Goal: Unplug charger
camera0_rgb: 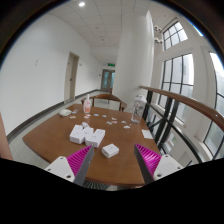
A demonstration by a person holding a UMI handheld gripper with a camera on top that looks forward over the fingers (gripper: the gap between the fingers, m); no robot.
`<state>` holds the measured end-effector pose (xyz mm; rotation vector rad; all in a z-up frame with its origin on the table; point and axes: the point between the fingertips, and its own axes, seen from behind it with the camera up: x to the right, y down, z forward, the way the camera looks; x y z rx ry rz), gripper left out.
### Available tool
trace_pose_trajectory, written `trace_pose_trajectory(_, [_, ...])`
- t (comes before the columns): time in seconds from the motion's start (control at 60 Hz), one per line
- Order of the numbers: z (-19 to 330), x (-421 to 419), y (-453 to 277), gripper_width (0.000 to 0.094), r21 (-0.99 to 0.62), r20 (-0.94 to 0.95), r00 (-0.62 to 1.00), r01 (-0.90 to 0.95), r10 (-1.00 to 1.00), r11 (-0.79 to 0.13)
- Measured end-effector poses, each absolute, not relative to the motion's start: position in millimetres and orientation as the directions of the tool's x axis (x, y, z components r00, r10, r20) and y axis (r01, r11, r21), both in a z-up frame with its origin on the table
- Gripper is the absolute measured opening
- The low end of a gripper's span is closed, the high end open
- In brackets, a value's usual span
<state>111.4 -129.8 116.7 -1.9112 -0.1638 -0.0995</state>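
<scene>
The claw (111,160) hangs with its two magenta-padded fingers (78,160) spread apart and gripping nothing, above the near edge of a round brown wooden tabletop (60,135). Between the fingers, slightly ahead, lies a small white boxy charger block (110,150), untouched by either pad. Beyond it sits a cluster of similar white blocks (86,133), then a wooden chair (107,99) at the far side.

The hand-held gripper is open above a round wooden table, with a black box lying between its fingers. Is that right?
Not quite. The gripper view shows the box between the fingers is white, not black. The rest holds: the hand-held gripper is open above the round wooden table.
</scene>
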Motion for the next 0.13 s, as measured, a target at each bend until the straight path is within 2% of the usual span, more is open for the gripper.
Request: trace_pose_trajectory(0.133, [116.6,116.4,-140.3,0.0835,-0.931,0.137,0.986,0.16,0.092,-0.328])
